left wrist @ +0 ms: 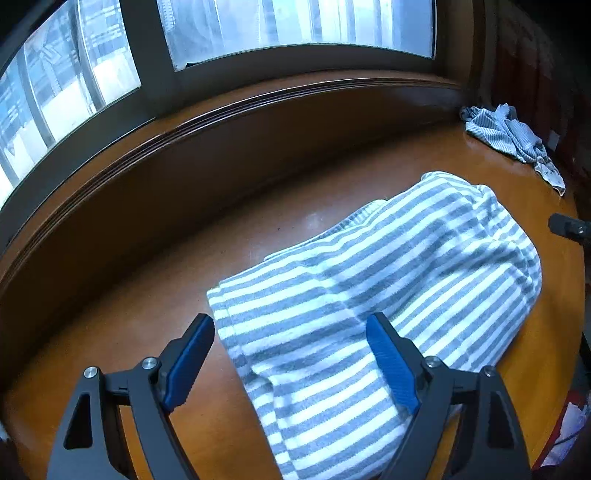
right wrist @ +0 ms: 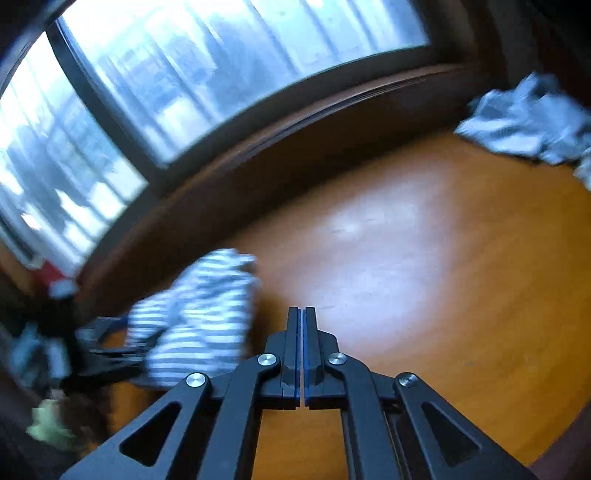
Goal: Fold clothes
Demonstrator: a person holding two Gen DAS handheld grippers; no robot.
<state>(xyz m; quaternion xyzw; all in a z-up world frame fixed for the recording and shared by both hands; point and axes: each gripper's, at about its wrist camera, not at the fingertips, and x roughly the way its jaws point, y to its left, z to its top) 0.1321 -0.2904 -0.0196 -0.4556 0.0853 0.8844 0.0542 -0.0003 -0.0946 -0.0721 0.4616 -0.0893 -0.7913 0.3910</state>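
Observation:
A grey-and-white striped garment lies folded on the orange wooden table. My left gripper is open, hovering just above the garment's near left part, its blue pads straddling the cloth's edge. In the blurred right wrist view the same garment lies to the left. My right gripper is shut and empty, over bare table to the right of the garment. Its tip shows at the right edge of the left wrist view.
A crumpled blue-grey striped cloth lies at the far right corner of the table, also in the right wrist view. A dark wooden ledge and window run along the back. Blurred clutter sits at the left.

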